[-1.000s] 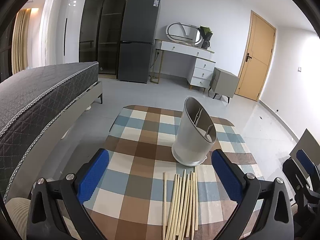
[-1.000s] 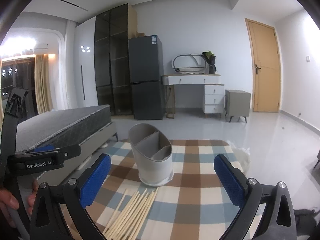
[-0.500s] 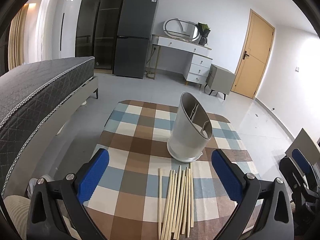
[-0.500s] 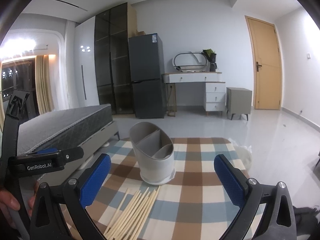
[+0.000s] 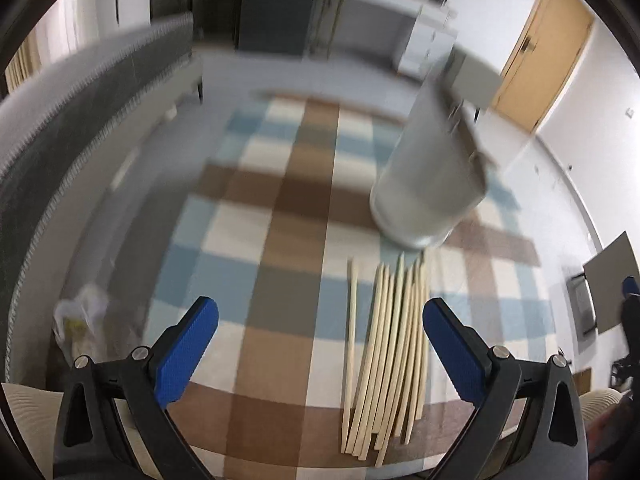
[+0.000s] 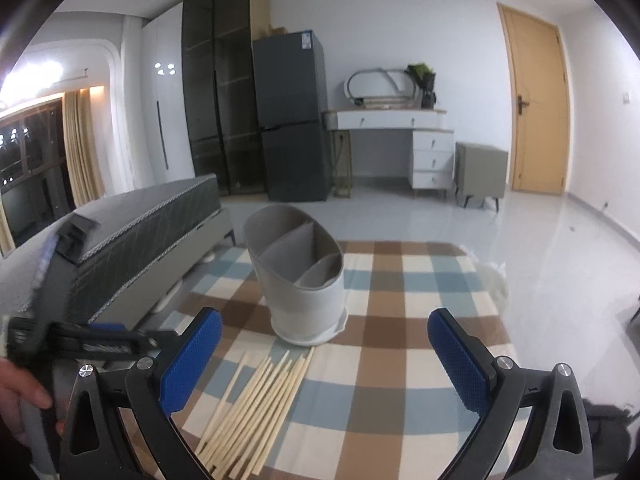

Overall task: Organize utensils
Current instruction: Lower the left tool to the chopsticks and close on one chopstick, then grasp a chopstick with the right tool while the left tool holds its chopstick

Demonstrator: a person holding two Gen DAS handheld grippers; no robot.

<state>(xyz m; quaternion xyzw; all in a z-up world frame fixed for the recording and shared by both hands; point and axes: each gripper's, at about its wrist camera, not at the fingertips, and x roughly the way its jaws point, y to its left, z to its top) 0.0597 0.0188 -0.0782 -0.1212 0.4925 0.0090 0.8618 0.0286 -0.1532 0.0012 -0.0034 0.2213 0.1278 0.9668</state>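
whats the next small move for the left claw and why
Probably ease the left claw down and slightly right over the chopsticks, then close on one. Its jaws are wide open and empty, the chopsticks all lie loose on the checked cloth, and the divided holder behind them has nothing in it.

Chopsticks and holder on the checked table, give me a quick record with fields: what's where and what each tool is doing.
chopsticks: loose bundle lying flat on the cloth, near edge, none in the holder
holder: grey, upright, divided compartments, empty, just beyond the chopstick tips
tablecloth: checked blue, brown, cream
left tool: open, holding nothing, view blurred
right tool: open, holding nothing
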